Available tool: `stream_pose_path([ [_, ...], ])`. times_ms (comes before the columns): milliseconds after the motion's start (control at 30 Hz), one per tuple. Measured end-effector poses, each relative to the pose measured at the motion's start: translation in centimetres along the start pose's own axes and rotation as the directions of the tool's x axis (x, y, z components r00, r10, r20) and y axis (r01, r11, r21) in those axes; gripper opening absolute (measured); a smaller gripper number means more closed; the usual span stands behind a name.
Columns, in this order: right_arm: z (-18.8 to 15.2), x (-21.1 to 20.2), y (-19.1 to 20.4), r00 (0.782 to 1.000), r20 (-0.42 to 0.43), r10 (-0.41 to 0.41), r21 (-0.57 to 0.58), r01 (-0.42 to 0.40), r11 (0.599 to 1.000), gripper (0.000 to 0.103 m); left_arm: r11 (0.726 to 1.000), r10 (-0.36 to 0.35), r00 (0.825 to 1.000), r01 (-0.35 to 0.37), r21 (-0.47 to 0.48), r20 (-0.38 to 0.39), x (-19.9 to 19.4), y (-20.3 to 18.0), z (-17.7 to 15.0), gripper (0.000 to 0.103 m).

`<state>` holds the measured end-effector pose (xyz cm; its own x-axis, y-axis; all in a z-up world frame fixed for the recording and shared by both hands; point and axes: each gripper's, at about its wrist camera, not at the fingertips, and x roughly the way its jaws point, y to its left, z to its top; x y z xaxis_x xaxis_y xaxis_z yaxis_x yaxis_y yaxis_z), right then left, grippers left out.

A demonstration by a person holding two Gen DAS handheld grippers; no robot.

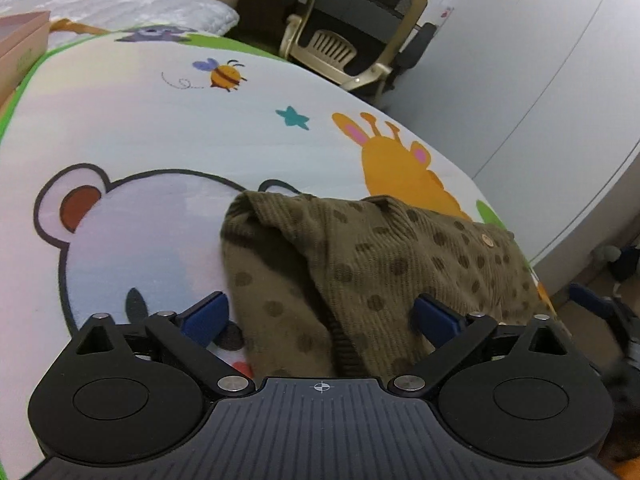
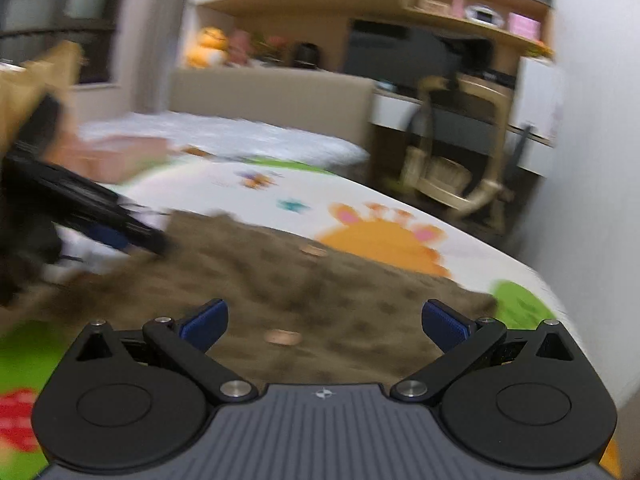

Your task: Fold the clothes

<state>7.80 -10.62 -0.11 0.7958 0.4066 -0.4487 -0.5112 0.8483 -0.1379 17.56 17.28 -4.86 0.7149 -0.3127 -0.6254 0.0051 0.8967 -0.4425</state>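
Note:
An olive-brown corduroy garment [image 1: 380, 248] with dark dots and small round buttons lies crumpled on a cartoon-print mat [image 1: 160, 120]. My left gripper [image 1: 320, 304] hovers at its near edge, open wide; a fold of the cloth lies below the gap, and neither blue pad presses on it. In the blurred right wrist view the same garment [image 2: 300, 276] spreads in front of my right gripper [image 2: 325, 308], which is open with nothing clamped. The left gripper [image 2: 120, 232] shows there as a dark shape over the garment's left side.
The mat carries a bear, a bee, a star and an orange giraffe. A pink box [image 1: 20, 48] and a white quilted blanket [image 1: 120, 4] lie at the far left. A beige office chair [image 1: 348, 28] stands beyond the mat, beside a white wall [image 1: 540, 80].

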Motion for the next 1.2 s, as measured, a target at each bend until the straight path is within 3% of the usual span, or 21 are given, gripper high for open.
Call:
stream_pose_path([
  [67,0.1,-0.5,2.7,0.998,-0.009,0.056,-0.075,-0.057,0.996,0.103,0.999,-0.025,1.000,0.025,-0.036,-0.011,-0.9,0.2,-0.9,0.069],
  [167,0.0,-0.9,6.7,0.990,-0.020,0.143,-0.180,-0.144,0.973,0.103,0.990,-0.089,0.993,0.080,-0.112,-0.075,-1.7,0.6,-1.8,0.048],
  [233,0.0,-0.9,9.2,0.981,-0.024,0.195,-0.246,-0.194,0.950,0.103,0.984,-0.112,0.987,0.095,-0.150,-0.112,-2.2,0.5,-2.1,0.039],
  [367,0.0,0.1,13.2,0.981,-0.037,0.191,-0.399,-0.190,0.897,0.103,0.958,-0.156,0.980,0.119,-0.262,-0.125,-3.5,0.3,-1.4,0.033],
  [467,0.3,1.3,14.7,0.985,-0.056,0.161,-0.410,-0.170,0.896,0.103,0.935,-0.197,0.974,0.154,-0.319,-0.108,-4.2,0.1,-0.7,0.031],
  [567,0.1,2.9,15.5,0.996,-0.060,0.069,-0.426,-0.088,0.901,0.103,0.903,-0.246,0.964,0.189,-0.387,-0.104,-4.1,0.2,-0.4,0.031],
  [667,-0.8,4.6,16.0,0.999,-0.009,-0.043,-0.498,0.032,0.867,0.100,0.890,-0.260,0.960,0.196,-0.412,-0.103,-4.0,0.0,-0.3,0.031],
  [700,-0.9,4.8,15.7,0.999,0.004,-0.047,-0.499,0.043,0.866,0.084,0.893,-0.259,0.960,0.197,-0.404,-0.104,-4.0,-0.1,-0.1,0.032],
  [733,-0.8,4.9,15.3,0.999,0.004,-0.042,-0.483,0.038,0.875,0.077,0.896,-0.259,0.960,0.199,-0.397,-0.105,-4.0,-0.3,0.0,0.035],
  [800,-0.5,5.0,14.2,1.000,-0.002,-0.023,-0.436,0.019,0.900,0.050,0.910,-0.257,0.963,0.213,-0.355,-0.083,-4.7,-0.9,0.8,0.050],
  [867,0.3,4.6,12.6,1.000,-0.005,0.015,-0.344,-0.016,0.939,0.035,0.926,-0.256,0.965,0.230,-0.300,-0.049,-5.8,-1.6,1.8,0.067],
  [900,0.8,4.3,11.6,1.000,0.001,0.028,-0.296,-0.026,0.955,0.030,0.930,-0.258,0.966,0.240,-0.279,-0.028,-6.3,-2.0,2.4,0.069],
  [1000,2.6,2.9,7.3,0.998,0.034,0.053,-0.099,-0.049,0.994,0.023,0.929,-0.282,0.957,0.291,-0.227,0.071,-8.4,-3.4,4.6,0.082],
  [1067,3.7,2.0,3.4,0.996,0.058,0.066,0.067,-0.070,0.995,0.023,0.933,-0.290,0.945,0.314,-0.174,0.152,-9.9,-4.6,6.1,0.094],
  [1133,4.0,1.5,-1.8,0.995,0.078,0.066,0.249,-0.083,0.965,0.023,0.940,-0.288,0.936,0.317,-0.127,0.202,-10.8,-5.9,7.1,0.094],
  [1200,3.2,1.2,-6.3,0.996,0.088,0.011,0.367,-0.043,0.929,0.023,0.946,-0.285,0.928,0.313,-0.085,0.238,-11.4,-7.1,7.8,0.095],
])
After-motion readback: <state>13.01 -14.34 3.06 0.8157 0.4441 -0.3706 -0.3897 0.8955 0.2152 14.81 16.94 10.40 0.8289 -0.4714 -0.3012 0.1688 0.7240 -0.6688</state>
